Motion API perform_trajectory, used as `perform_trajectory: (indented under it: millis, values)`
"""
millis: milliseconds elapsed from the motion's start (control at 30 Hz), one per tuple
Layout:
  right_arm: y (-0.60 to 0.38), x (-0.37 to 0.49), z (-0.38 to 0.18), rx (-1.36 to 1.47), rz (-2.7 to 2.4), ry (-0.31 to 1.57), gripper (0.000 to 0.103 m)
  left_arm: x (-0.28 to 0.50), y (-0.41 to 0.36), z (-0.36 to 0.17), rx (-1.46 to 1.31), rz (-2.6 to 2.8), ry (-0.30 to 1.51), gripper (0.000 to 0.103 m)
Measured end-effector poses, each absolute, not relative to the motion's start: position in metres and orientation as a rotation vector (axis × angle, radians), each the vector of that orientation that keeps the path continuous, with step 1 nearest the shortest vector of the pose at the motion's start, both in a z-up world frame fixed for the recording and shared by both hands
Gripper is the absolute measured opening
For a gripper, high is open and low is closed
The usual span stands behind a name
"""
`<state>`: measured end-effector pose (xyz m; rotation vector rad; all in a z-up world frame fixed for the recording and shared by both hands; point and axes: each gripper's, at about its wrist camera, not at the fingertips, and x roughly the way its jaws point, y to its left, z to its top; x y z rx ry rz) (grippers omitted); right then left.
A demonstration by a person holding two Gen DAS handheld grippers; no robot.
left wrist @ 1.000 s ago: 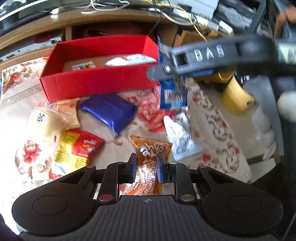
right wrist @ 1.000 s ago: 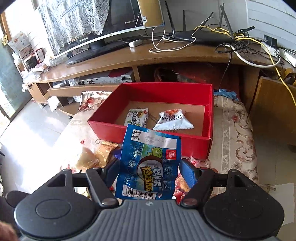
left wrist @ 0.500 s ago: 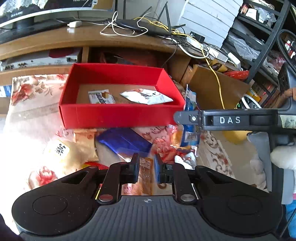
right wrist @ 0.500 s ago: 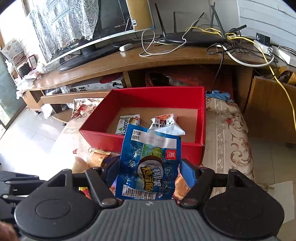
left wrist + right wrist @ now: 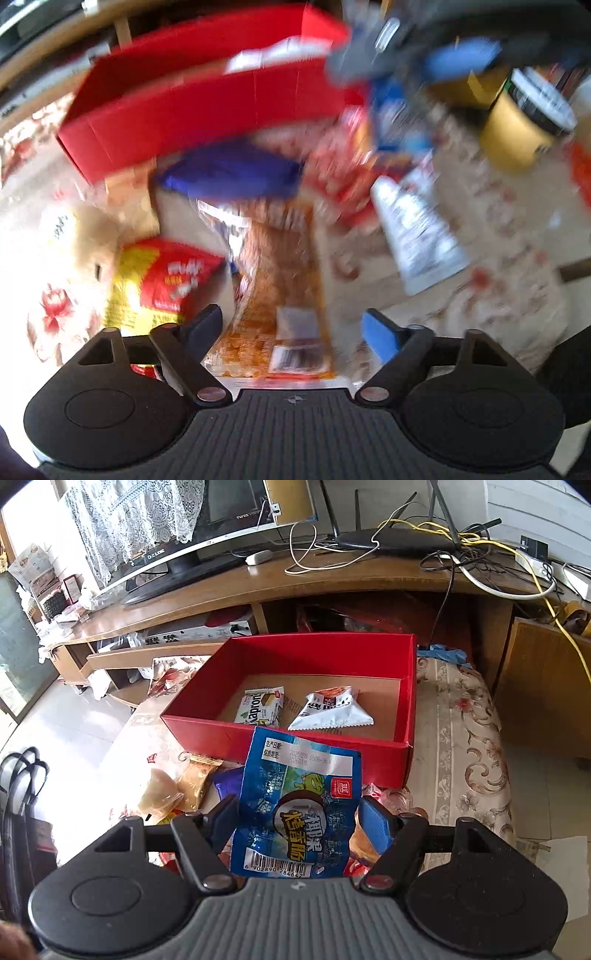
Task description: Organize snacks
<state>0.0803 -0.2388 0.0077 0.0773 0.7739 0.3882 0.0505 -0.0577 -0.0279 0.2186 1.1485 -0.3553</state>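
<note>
We judge the blue snack packet (image 5: 295, 805), pinched across its lower half by our right gripper (image 5: 297, 812), light and crinkly, while our left gripper (image 5: 291, 325) stands spread around the orange snack packet (image 5: 280, 288) at frame bottom.

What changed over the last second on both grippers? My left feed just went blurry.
The left gripper opened: its fingers, clamped on the orange snack packet a second ago, now stand wide apart on either side of it, and the view is swinging. The right gripper has kept the blue snack packet between its fingers, short of the red box, which still holds two packets.
</note>
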Motion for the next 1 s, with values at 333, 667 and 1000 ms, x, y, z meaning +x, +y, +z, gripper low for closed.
perform_trajectory:
  millis: [333, 667, 1000]
  values:
    - [-0.238, 0.072, 0.017, 0.081, 0.416, 0.741, 0.067, 0.041, -0.03, -0.006, 0.077, -0.38, 1.133, 0.038]
    - [-0.242, 0.075, 0.006, 0.082, 0.397, 0.781, 0.067, 0.045, -0.05, -0.018, 0.108, -0.374, 1.139, 0.061]
    - [-0.243, 0.08, 0.005, 0.101, 0.382, 0.791, 0.067, 0.046, -0.045, -0.016, 0.04, -0.413, 1.103, 0.038]
